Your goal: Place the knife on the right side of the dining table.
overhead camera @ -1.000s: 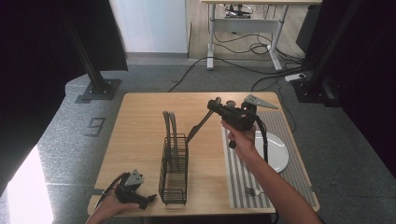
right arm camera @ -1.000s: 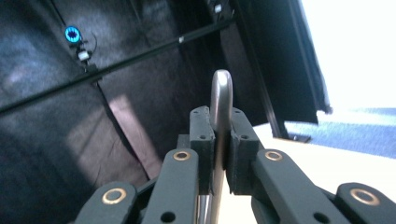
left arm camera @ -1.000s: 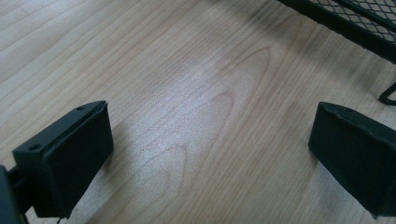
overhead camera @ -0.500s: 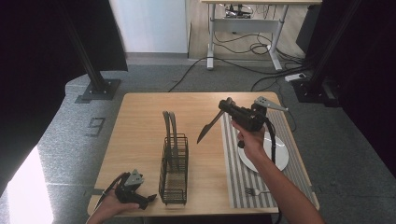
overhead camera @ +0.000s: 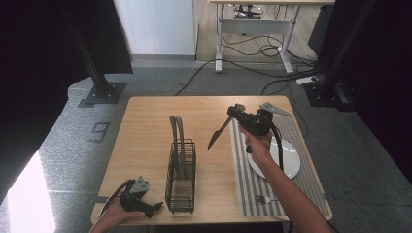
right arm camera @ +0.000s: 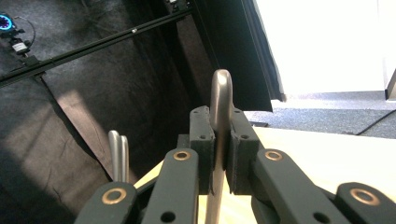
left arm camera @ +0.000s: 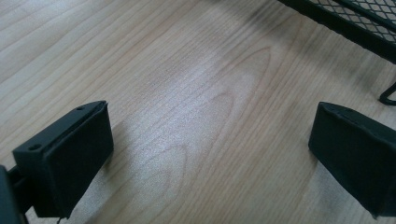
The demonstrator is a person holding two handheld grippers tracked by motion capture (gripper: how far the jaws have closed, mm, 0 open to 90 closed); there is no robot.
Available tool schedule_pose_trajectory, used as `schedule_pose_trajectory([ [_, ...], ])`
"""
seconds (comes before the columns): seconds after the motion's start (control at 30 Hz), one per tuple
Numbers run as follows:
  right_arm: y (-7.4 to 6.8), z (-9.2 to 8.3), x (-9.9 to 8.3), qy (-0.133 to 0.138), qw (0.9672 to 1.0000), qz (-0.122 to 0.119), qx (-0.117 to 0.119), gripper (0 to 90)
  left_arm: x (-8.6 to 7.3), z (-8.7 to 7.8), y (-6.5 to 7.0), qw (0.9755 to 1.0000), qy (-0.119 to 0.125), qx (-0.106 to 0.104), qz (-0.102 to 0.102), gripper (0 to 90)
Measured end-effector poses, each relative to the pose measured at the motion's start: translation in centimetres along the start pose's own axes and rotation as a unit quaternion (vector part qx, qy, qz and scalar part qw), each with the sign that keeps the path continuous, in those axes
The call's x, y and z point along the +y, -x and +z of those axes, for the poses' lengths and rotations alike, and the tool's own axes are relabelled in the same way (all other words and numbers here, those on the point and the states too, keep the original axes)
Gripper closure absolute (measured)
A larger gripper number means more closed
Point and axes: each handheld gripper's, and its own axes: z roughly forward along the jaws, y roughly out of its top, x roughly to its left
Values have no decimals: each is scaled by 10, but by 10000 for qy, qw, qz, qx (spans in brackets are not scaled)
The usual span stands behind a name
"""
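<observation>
My right gripper (overhead camera: 235, 112) is shut on a table knife (overhead camera: 217, 133) and holds it above the table between the basket and the mat. The blade slants down to the left. In the right gripper view the knife's rounded handle end (right arm camera: 221, 95) sticks up between the closed pads of the right gripper (right arm camera: 219, 149). A black wire basket (overhead camera: 180, 174) with two upright metal handles (right arm camera: 117, 154) stands mid-table. My left gripper (overhead camera: 153, 208) rests on the table's front left corner. Its jaws are open over bare wood, left gripper (left arm camera: 210, 154).
A striped placemat (overhead camera: 252, 184) covers the right side of the wooden table (overhead camera: 145, 126). It carries a white plate (overhead camera: 286, 158) and a fork (overhead camera: 262, 198) near the front edge. The basket's base (left arm camera: 355, 18) lies just beyond the left gripper. Black stands and cables ring the table.
My right hand has carried the knife a little to the right, away from the basket, and slightly lower. The left gripper has stayed put.
</observation>
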Motion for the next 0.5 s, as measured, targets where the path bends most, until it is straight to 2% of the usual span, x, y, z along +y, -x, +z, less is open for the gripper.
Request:
schedule_pose_trajectory([
  [0.23, 16, 8, -2, -12, 9997, 100, -216, 827, 0, 0, 0, 10000, 7, -5, -7, 0],
  [0.5, 31, 8, -4, 49, 9991, 164, -400, 827, 0, 0, 0, 10000, 8, -5, -8, 0],
])
